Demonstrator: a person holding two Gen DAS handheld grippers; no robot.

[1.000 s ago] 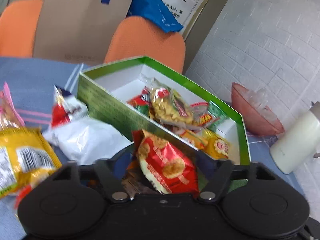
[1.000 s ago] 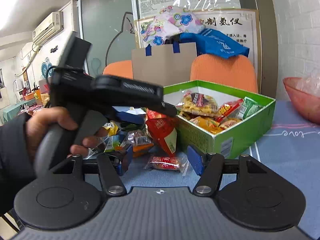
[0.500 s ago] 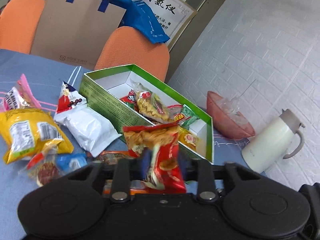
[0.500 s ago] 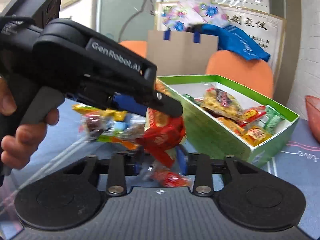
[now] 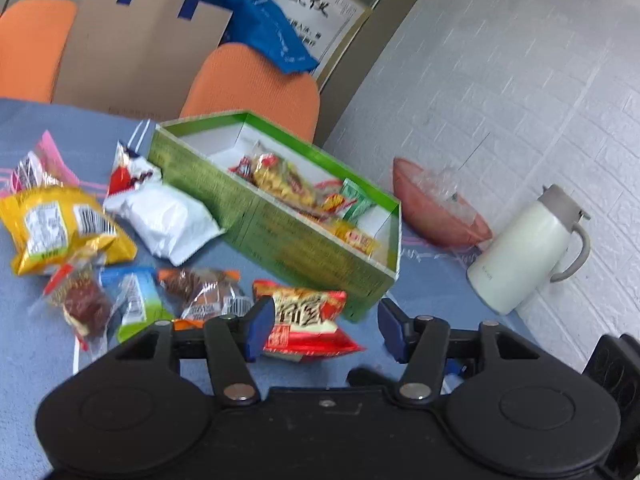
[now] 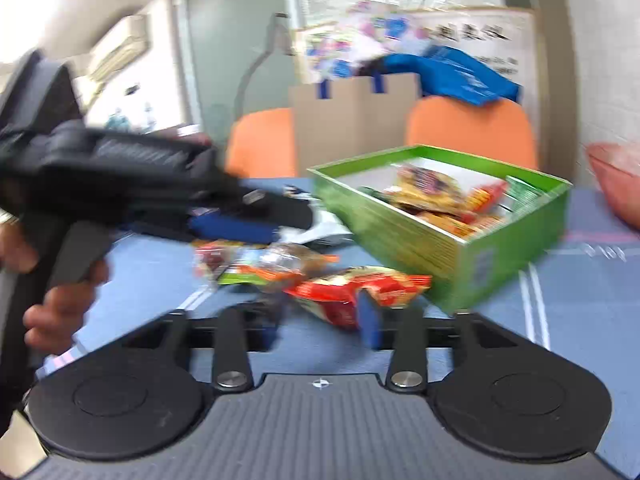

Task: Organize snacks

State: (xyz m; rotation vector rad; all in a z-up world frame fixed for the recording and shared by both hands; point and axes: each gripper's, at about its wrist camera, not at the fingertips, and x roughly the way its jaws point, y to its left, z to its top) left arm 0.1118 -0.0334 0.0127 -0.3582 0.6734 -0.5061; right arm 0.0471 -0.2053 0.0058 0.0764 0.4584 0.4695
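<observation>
one green box [image 5: 304,240], two orange chairs [image 5: 256,84], one pink bowl [image 5: 440,216], one white jug [image 5: 520,248]

A cream-white jug [image 5: 522,254] with a grey lid and a side handle stands on the blue tablecloth [image 5: 36,352] close to the white brick wall [image 5: 520,92]. A pinkish bowl [image 5: 436,216] holding crumpled clear plastic sits just beside the jug. Two orange chairs [image 5: 256,88] stand behind the table. A brown paper bag [image 5: 136,52] with blue handles stands between the chairs. A blue bag [image 5: 276,40] lies over the back of the nearer chair. A framed sheet of calligraphy [image 5: 308,4] leans against the wall behind the blue bag. An air conditioner [image 6: 120,52] is mounted high on the far wall.
</observation>
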